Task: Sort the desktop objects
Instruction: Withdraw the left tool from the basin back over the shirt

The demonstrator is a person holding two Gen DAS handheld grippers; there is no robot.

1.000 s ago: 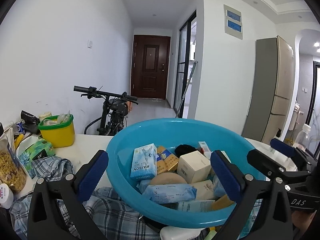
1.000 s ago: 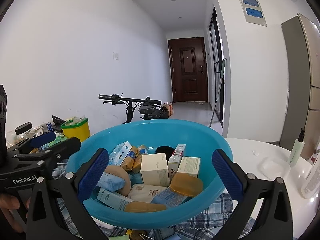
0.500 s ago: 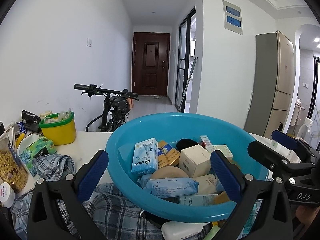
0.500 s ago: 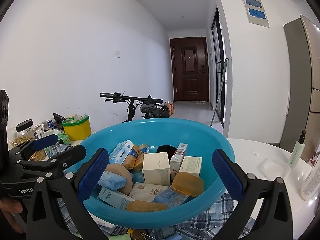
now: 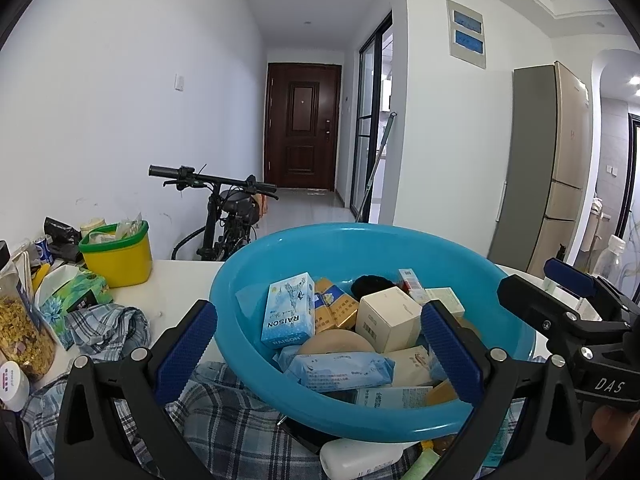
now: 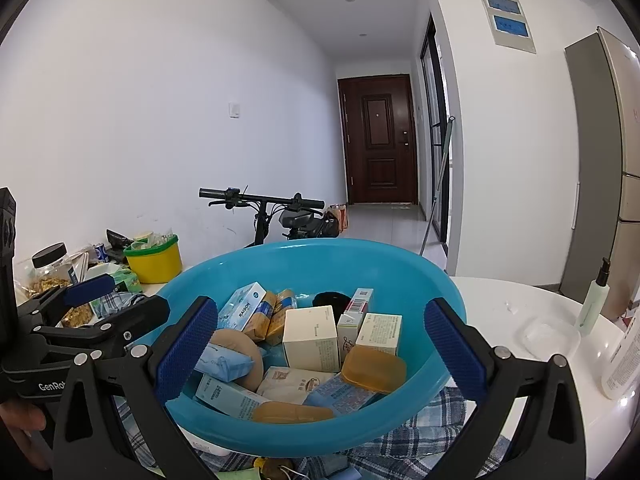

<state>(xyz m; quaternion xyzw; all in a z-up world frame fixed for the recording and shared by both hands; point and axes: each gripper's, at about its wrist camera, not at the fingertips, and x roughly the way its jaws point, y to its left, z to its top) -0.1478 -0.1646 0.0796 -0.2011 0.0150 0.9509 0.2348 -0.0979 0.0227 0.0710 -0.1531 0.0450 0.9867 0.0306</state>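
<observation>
A blue plastic basin (image 5: 440, 264) (image 6: 320, 264) rests on a plaid cloth (image 5: 224, 412) (image 6: 420, 428) over a white table. Inside lie several items: a light-blue RAISON box (image 5: 288, 312) (image 6: 244, 310), a white carton (image 5: 388, 316) (image 6: 310, 338), a blue tissue pack (image 5: 340, 368) and an amber soap bar (image 6: 374, 364). My left gripper (image 5: 318, 354) (image 6: 92, 308) hangs open just before the basin's near-left rim. My right gripper (image 6: 320, 348) (image 5: 568, 304) hovers open at the near-right rim. Neither holds anything.
A yellow bin (image 5: 118, 256) (image 6: 154, 260), a green tissue pack (image 5: 72, 300) and a snack jar (image 6: 52, 272) crowd the table's left. A pump bottle (image 6: 596, 300), a clear tub (image 6: 548, 334) and a white bottle (image 6: 624, 360) stand at right. A bicycle (image 5: 228, 208) is parked beyond.
The left wrist view has shifted slightly, so the basin sits a little higher in it. The right wrist view is almost the same. Both grippers stay open.
</observation>
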